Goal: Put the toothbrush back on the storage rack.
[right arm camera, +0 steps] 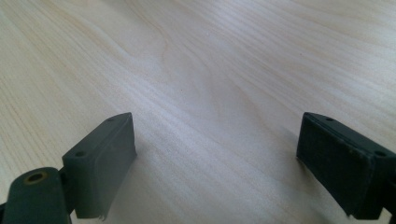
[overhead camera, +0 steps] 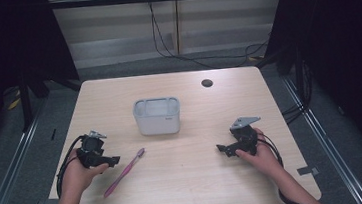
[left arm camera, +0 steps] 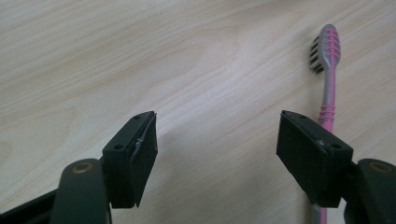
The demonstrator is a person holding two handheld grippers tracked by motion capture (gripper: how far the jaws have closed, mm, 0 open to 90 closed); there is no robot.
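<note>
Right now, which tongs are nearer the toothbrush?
Left. The left tongs sit just beside the toothbrush, open, not gripping it. The right tongs are far across the table.

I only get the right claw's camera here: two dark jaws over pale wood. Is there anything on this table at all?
Observer: Yes. A pink and grey toothbrush lies flat near the left claw.
Operator: Is that claw holding it?
Observer: No. In the left claw's own view the jaws stand apart over bare wood, and the brush lies beside one jaw, partly behind it.
Operator: Anything else?
Observer: A grey tub stands upright near the middle of the table, farther from the person than both claws.
</note>
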